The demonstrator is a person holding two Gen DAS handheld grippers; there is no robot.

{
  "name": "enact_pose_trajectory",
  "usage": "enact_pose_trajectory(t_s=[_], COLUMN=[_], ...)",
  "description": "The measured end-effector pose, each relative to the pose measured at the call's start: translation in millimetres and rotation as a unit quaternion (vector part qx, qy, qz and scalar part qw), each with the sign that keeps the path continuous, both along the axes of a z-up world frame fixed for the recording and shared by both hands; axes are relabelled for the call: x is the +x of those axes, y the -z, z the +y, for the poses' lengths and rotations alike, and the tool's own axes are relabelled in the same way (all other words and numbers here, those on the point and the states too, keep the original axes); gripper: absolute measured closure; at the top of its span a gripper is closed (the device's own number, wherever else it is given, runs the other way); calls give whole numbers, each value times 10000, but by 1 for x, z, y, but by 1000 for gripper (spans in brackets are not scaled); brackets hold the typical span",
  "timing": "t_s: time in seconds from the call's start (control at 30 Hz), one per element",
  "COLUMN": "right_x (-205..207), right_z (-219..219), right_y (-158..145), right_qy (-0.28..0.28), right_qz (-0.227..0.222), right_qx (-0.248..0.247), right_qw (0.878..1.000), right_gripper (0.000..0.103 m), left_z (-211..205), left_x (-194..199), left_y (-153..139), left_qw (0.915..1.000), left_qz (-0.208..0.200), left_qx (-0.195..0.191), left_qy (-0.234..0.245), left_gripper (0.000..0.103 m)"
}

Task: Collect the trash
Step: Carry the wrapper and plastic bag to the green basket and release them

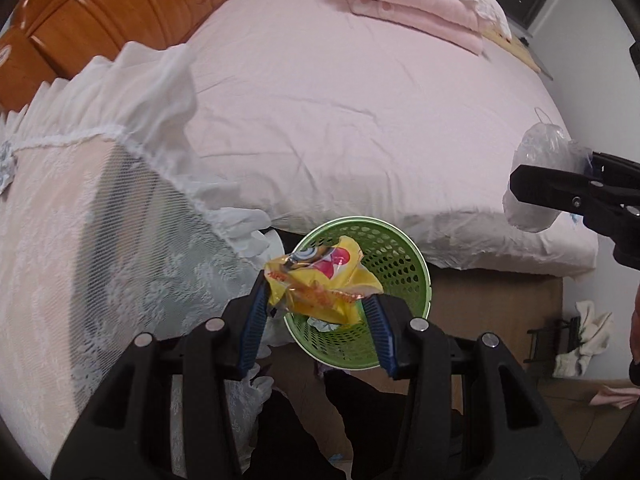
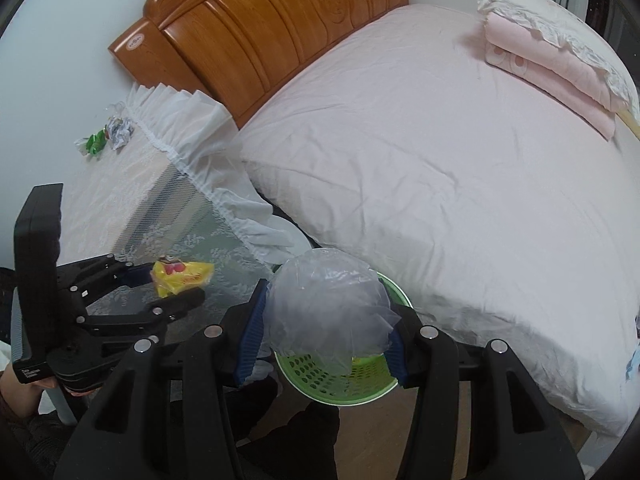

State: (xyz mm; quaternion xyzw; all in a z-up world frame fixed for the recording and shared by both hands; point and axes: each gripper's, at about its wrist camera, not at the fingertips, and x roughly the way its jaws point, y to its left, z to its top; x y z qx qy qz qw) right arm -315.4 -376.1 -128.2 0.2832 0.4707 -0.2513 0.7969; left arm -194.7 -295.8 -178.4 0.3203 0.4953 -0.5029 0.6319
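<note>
My left gripper is shut on a crumpled yellow snack wrapper and holds it above the green perforated trash basket on the floor by the bed. The wrapper and left gripper also show in the right wrist view. My right gripper is shut on a clear plastic bag, held above the same basket. The bag and right gripper appear at the right of the left wrist view. White crumpled trash lies inside the basket.
A lace-covered bedside table holds a green wrapper and crumpled paper at its far edge. The pink bed with folded bedding and the wooden headboard lie beyond. Cloth lies on the floor at right.
</note>
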Motion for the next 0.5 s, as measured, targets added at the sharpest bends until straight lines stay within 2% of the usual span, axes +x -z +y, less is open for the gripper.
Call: enact_pose_trajectory(t_s=[0.23,0.27,0.3,0.37,0.5], right_x=[-30,-34,-36,-41,-46], right_z=[-12,-14,-15,-17,-20], right_y=[15,17,19,21,24], right_qy=[324,354,379,419,455], right_qz=[19,18,23,24,20], right_qx=[130,148,164,188,228], right_qw=[9994,9993,9991,9989,9987], right_gripper=[51,51,51,51,51], left_z=[-20,-21,-23,-24,-24], left_x=[-29,-32,-34,-37,-42], left_y=[10,11,11,8,3], left_qw=[9991,9990,9989,9988,9985], left_qz=[122,143,175,174,142], left_qx=[133,150,151,97,21], left_qy=[375,403,420,447,534], left_gripper=[56,50,38,27,13])
